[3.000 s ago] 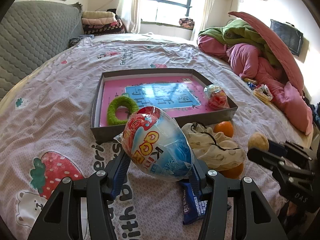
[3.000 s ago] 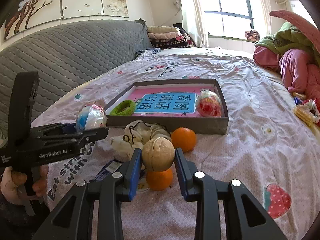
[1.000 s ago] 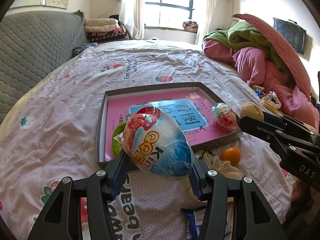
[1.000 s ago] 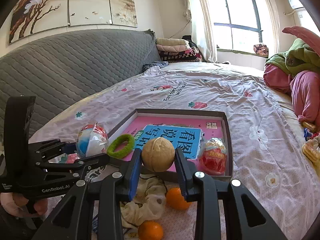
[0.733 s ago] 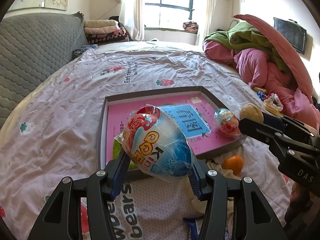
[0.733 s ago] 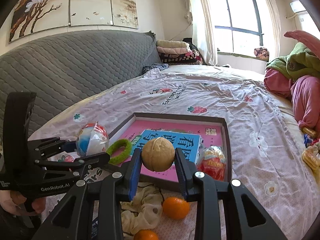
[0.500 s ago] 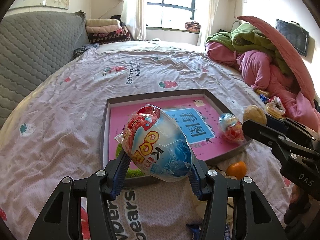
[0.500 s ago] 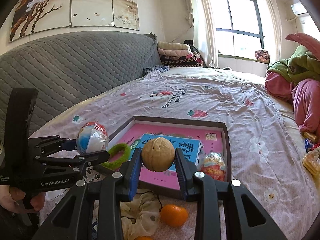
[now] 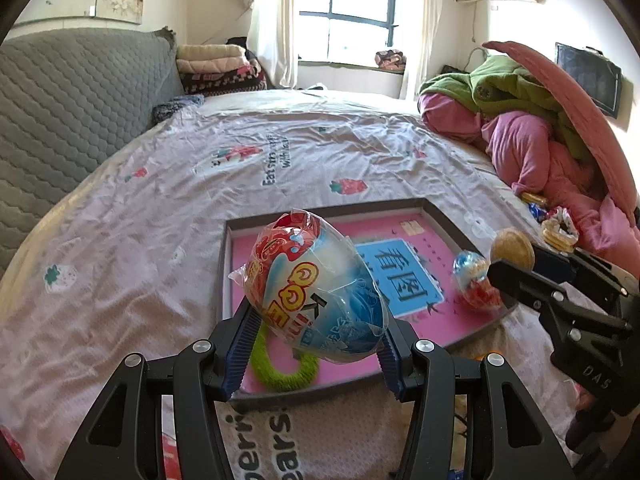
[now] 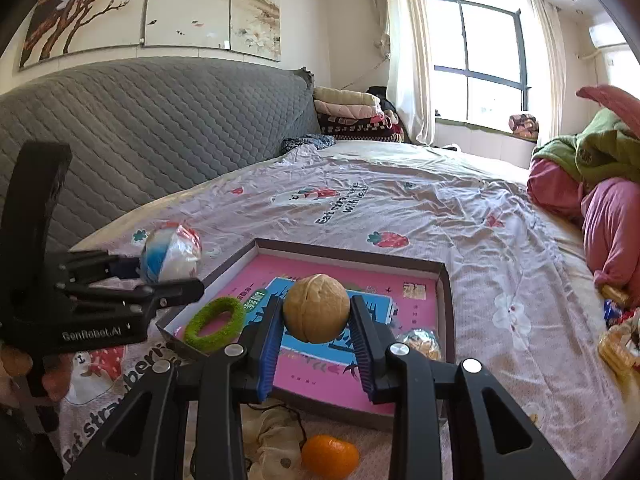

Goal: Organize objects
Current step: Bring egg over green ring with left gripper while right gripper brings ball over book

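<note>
The left tongs (image 9: 316, 344) are spread about halfway and pinch a wrapped toy egg (image 9: 316, 292), red, white and blue under clear crinkled film, which sits between the blue ribbed pads (image 9: 240, 344) and hangs above the near edge of a shallow grey tray (image 9: 340, 210). The right tongs (image 10: 316, 336) are drawn in close and pinch a walnut (image 10: 316, 308) by its sides, held over the tray's near part. The tray lies on a bed (image 9: 160, 208) covered with a pale sheet printed with strawberries. Inside the tray, on its pink floor with a blue printed panel (image 10: 340, 320), lie a fuzzy green ring (image 10: 214, 324) near the left corner and a second wrapped egg (image 9: 476, 280) close to the right wall. Outside the tray, just beside its near wall, an orange (image 10: 330, 456) rests on the sheet next to a crumpled cream cloth (image 10: 272, 440). A hand (image 10: 16, 364) grips the handle of the left tongs at the edge of the right-hand view.
</note>
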The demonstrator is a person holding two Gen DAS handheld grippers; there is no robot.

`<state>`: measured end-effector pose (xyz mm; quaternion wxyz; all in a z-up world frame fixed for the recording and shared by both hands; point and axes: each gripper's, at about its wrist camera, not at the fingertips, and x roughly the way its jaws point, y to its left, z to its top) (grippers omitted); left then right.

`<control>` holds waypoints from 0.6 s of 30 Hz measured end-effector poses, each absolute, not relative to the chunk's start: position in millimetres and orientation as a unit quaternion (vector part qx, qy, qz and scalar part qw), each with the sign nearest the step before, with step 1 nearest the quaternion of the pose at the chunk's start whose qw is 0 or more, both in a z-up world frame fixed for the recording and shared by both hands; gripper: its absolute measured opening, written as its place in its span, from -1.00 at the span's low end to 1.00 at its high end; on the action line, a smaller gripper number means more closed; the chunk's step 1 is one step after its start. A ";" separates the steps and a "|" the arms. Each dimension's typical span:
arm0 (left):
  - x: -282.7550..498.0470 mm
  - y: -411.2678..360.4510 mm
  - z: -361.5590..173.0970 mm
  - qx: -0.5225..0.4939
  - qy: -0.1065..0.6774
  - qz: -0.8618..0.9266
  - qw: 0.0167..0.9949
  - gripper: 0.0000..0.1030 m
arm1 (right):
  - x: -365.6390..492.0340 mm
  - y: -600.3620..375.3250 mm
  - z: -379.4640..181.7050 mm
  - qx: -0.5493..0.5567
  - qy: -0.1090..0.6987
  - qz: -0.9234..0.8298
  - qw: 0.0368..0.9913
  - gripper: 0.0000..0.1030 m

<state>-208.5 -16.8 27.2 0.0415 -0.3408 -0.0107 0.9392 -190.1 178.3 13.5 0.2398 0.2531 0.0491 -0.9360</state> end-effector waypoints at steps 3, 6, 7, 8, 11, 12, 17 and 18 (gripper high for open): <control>-211.5 -20.2 30.5 -0.337 -0.012 0.940 0.041 0.09 | -193.2 174.7 13.6 0.249 0.062 -0.937 0.238 -0.35; -214.8 -23.8 32.4 -0.335 -0.011 0.941 0.038 0.09 | -197.1 174.0 14.4 0.250 0.059 -0.936 0.239 -0.35; -216.4 -25.9 33.0 -0.335 -0.012 0.942 0.036 0.09 | -198.1 174.2 15.1 0.250 0.057 -0.936 0.240 -0.35; -217.8 -27.8 33.5 -0.334 -0.014 0.942 0.034 0.08 | -199.2 174.4 15.8 0.248 0.058 -0.937 0.240 -0.35; -222.4 -32.7 34.8 -0.332 -0.017 0.943 0.026 0.09 | -203.0 175.9 16.8 0.246 0.059 -0.938 0.236 -0.35; -224.2 -34.3 35.4 -0.331 -0.018 0.943 0.025 0.09 | -204.7 177.1 16.6 0.246 0.057 -0.939 0.234 -0.35; -230.2 -39.4 37.3 -0.328 -0.022 0.944 0.020 0.09 | -213.7 181.4 17.9 0.247 0.047 -0.940 0.231 -0.35; -231.3 -40.0 37.4 -0.328 -0.022 0.944 0.020 0.09 | -214.6 181.5 18.3 0.246 0.048 -0.940 0.231 -0.35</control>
